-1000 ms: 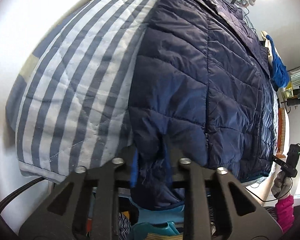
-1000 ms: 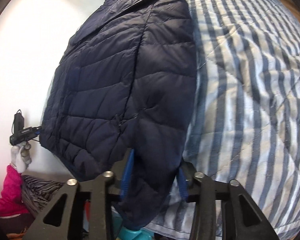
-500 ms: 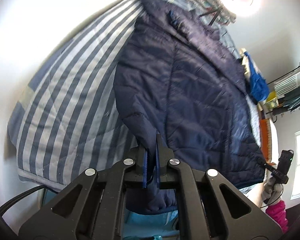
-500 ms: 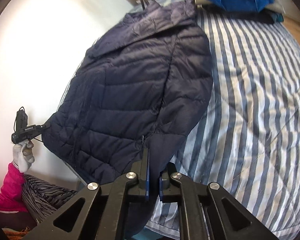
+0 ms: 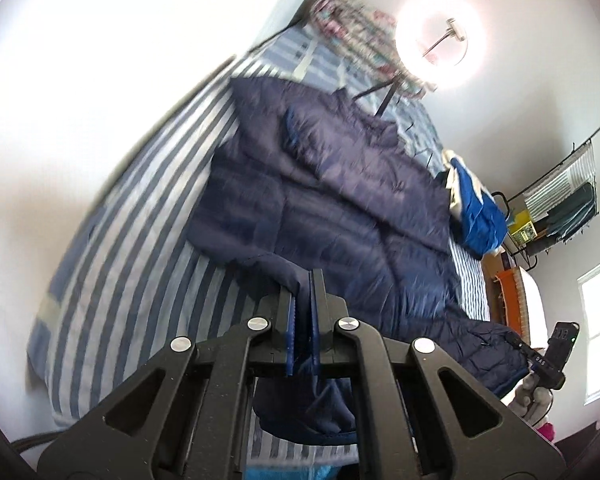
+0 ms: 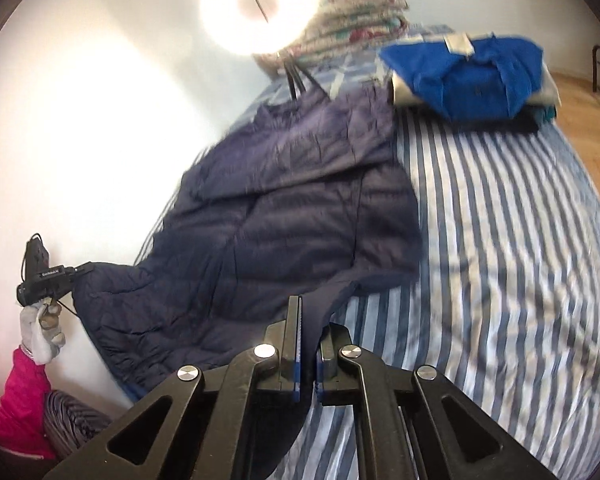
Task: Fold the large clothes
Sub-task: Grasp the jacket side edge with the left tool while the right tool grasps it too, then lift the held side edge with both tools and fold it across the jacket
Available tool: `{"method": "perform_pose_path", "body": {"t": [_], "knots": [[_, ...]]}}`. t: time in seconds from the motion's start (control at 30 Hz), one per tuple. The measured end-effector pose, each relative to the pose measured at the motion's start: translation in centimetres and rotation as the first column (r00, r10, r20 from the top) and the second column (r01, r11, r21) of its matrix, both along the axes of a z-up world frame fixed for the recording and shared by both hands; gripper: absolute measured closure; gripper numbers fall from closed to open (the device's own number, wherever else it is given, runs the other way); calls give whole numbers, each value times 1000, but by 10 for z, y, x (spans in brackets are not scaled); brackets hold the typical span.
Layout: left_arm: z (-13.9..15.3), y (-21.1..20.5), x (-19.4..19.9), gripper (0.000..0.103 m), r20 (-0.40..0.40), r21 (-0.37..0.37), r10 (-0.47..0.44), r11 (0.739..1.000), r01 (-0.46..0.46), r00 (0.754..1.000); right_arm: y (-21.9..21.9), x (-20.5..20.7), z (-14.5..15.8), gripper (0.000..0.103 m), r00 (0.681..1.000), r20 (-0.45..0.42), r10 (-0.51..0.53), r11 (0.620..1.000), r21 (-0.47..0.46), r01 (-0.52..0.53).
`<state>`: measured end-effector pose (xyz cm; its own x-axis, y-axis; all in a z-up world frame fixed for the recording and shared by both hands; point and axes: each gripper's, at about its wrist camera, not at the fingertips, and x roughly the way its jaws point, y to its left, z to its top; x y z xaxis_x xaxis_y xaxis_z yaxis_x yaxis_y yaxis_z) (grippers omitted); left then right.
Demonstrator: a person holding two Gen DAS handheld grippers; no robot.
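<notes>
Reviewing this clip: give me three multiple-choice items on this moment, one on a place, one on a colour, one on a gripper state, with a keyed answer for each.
1. Where does the folded blue garment lie?
A. on the floor
B. on the far end of the striped bedspread
C. on top of the jacket

2. What colour is the quilted jacket?
A. dark navy
B. red
C. white

3. What is the right gripper doing?
A. open above the bed
B. shut on nothing
C. shut on the jacket's hem

Answers: 1 B, it sits on the stripes beyond the jacket. 2 A, navy in both views. 3 C, fabric is pinched between its pads.
</notes>
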<state>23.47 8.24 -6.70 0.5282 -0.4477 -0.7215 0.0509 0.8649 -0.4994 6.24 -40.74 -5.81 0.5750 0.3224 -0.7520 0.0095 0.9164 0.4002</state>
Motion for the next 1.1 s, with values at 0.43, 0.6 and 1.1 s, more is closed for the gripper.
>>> {"method": "perform_pose_path", "body": {"t": [0.43,0.6,1.1], "knots": [[26,-15,113,100,67,-9,66,998,-65,996,-18,95,35,101,995,71,-72,994,-83,78],[21,-23,161,100,82,9,83,996,-84,993,-26,142,29,102,993,66,-101,987,-121,108],[-77,-41,302,100,5,112,136,984,-135,991,-45,294,-49,102,987,-8,-163,948,-278,155]]}}
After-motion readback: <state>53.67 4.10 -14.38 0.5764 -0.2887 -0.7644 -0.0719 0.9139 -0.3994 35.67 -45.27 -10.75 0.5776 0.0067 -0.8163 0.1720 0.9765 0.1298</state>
